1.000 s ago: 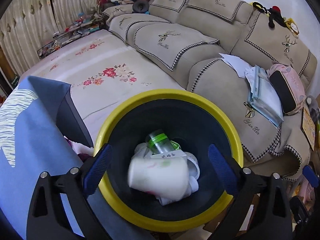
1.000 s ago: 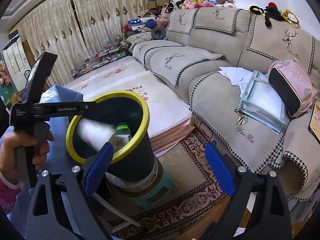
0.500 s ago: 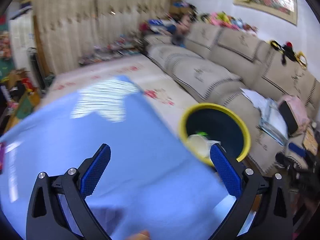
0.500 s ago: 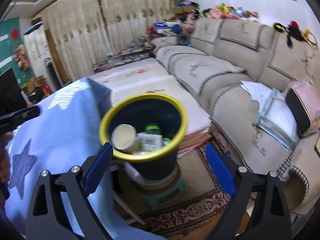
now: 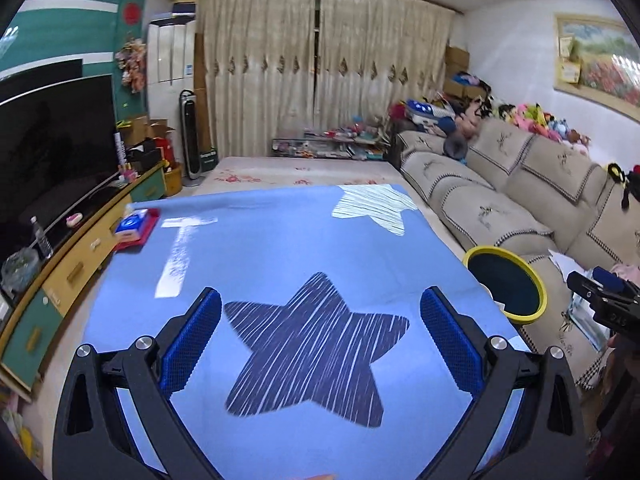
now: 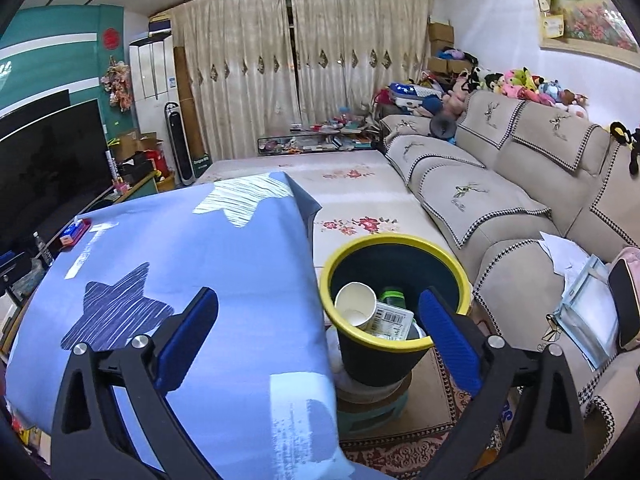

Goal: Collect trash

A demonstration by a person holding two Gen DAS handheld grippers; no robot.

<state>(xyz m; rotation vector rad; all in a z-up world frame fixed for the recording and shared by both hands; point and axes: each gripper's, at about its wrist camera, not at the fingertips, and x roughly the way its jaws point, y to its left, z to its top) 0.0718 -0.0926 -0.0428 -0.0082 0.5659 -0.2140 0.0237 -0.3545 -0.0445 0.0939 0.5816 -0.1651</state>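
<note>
Right wrist view: the right gripper (image 6: 318,330) has its jaws opening with nothing between them; just beyond, the yellow-rimmed bin (image 6: 448,260) holds a paper cup (image 6: 354,308), a labelled box (image 6: 394,318) and a green-capped bottle (image 6: 391,295); beside it lies the blue star cloth (image 6: 180,248); the left gripper (image 5: 320,342) hangs spread and empty over that cloth; farther off, the beige sofa (image 6: 472,196).

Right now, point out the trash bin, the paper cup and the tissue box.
trash bin (image 6: 448,254), right wrist view, yellow rim.
paper cup (image 6: 354,300), right wrist view, inner wall.
tissue box (image 5: 130,225), left wrist view, blue top.
</note>
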